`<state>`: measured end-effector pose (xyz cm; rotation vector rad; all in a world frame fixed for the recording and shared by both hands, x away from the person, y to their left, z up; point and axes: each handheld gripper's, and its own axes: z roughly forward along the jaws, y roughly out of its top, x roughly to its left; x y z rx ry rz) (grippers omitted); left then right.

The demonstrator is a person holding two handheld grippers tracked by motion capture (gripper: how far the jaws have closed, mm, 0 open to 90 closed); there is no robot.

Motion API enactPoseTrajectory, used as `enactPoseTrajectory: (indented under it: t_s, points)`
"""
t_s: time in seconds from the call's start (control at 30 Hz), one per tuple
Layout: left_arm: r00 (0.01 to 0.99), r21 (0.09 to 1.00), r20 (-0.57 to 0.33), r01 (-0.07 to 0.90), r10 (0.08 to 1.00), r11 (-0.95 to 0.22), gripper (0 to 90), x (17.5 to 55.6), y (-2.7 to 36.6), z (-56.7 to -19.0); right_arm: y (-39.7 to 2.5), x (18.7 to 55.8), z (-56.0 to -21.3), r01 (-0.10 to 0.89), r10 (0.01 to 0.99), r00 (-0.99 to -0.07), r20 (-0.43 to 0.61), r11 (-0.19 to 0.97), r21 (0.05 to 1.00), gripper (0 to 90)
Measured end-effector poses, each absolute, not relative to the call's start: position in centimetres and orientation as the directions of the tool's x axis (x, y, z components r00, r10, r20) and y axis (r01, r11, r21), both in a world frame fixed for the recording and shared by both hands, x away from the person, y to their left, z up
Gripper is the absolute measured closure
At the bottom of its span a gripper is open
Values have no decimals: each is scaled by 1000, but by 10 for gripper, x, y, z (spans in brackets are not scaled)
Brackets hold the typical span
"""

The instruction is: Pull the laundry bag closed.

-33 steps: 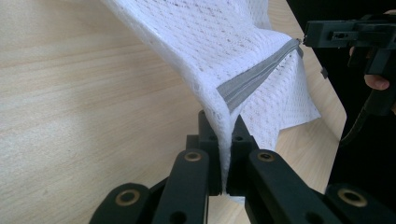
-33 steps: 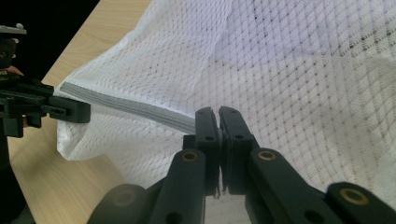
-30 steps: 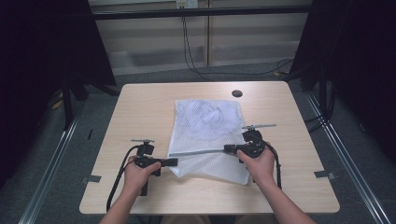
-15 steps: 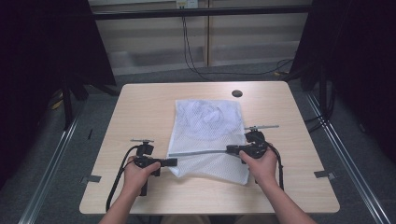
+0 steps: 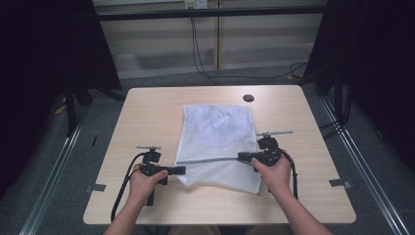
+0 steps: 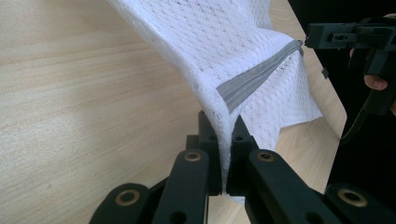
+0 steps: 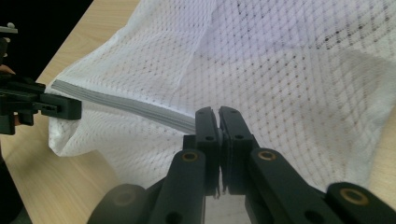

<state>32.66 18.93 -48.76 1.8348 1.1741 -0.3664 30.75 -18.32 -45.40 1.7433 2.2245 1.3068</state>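
Note:
A white mesh bag lies on the wooden table, with something pale bunched inside its far half. Its grey zipper strip is lifted and stretched taut between both grippers. My left gripper is shut on the strip's left end, where mesh folds down between its jaws. My right gripper is shut on the strip's right end. The bag spreads beyond it, and the zipper strip runs to the left gripper. The left gripper view shows the zipper strip leading to the right gripper.
A dark round hole sits in the table near its far edge. Bare wood lies left and right of the bag. Black cables trail from both grippers toward the near edge. Dark curtains and metal floor rails flank the table.
The right gripper has drifted slightly right and toward the near edge, keeping the zipper strip taut. The left gripper has stayed in place.

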Motion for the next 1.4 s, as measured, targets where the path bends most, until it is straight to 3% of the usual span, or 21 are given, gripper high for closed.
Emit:
enactPoseTrajectory:
  t_s: [1.4]
  points:
    - [493, 519, -651, 844, 578, -135, 887, 326, 190, -488, -199, 304, -453, 789, 825, -355, 440, 12, 614, 870]
